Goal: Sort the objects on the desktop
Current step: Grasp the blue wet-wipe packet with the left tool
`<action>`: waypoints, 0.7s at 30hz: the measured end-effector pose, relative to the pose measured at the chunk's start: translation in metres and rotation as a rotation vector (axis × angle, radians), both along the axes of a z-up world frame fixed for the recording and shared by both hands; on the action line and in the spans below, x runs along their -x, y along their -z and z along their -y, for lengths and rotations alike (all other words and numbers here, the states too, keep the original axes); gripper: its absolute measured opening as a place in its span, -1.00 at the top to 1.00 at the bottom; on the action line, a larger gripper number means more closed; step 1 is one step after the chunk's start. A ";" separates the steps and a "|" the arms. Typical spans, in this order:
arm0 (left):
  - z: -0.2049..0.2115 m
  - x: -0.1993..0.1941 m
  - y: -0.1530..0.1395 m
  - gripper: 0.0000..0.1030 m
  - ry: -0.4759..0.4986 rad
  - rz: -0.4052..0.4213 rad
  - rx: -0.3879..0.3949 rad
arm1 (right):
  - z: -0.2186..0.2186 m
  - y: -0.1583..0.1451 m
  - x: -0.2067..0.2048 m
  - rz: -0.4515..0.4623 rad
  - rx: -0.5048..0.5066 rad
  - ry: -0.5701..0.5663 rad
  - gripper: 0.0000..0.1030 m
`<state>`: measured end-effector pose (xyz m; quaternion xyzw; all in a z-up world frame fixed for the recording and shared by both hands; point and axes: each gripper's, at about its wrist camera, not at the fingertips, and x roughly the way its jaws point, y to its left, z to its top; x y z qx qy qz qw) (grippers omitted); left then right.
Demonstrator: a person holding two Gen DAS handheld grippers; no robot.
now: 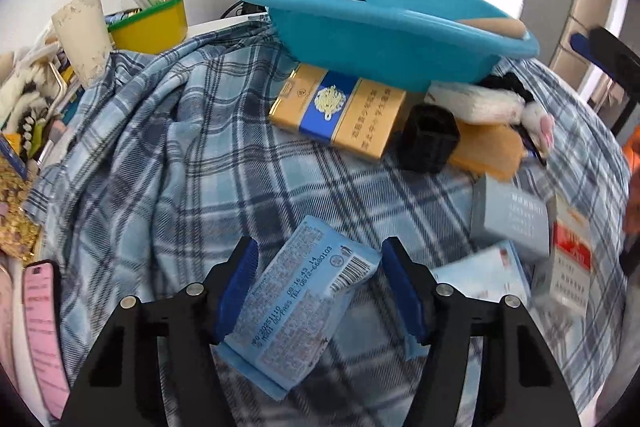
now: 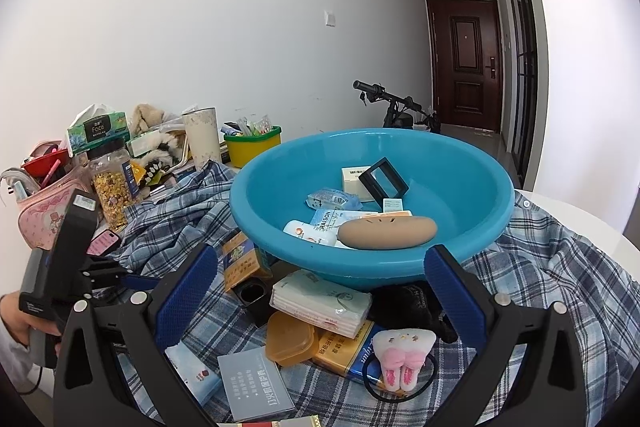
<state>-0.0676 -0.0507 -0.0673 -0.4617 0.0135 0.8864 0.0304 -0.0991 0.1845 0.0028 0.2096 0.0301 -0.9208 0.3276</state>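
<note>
A light blue wipes packet (image 1: 304,303) lies on the plaid cloth (image 1: 168,163) between the fingers of my left gripper (image 1: 318,287). The jaws stand open, the left pad close against the packet, the right pad apart from it. A big blue basin (image 2: 372,187) stands behind and holds several small items, among them a tan case (image 2: 388,233) and a black frame box (image 2: 382,183). My right gripper (image 2: 320,291) is open and empty, hovering over a pile in front of the basin: tissue pack (image 2: 324,301), orange lidded box (image 2: 290,343), plush tooth charm (image 2: 402,351), grey card box (image 2: 256,385).
A gold-and-blue carton (image 1: 340,111) and a black cup (image 1: 430,139) lie by the basin. At the left stand a yellow tub (image 2: 252,145), a tumbler (image 2: 202,139), a jar (image 2: 112,183) and a pink pouch (image 2: 44,207). A door and a scooter stand beyond.
</note>
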 end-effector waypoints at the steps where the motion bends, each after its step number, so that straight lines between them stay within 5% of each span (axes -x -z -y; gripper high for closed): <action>1: 0.000 -0.003 -0.001 -0.30 0.009 0.001 0.011 | 0.000 0.000 0.000 0.000 -0.001 0.000 -1.00; 6: -0.002 -0.017 -0.008 -0.62 0.052 -0.009 0.106 | 0.001 0.002 0.001 0.003 -0.007 0.001 -1.00; 10: -0.005 -0.026 -0.007 -0.64 0.109 -0.009 0.171 | 0.001 0.002 0.001 0.005 -0.007 0.002 -1.00; 21: 0.014 -0.044 -0.017 -0.65 0.054 0.003 0.094 | 0.002 0.003 0.001 0.006 -0.012 -0.001 -1.00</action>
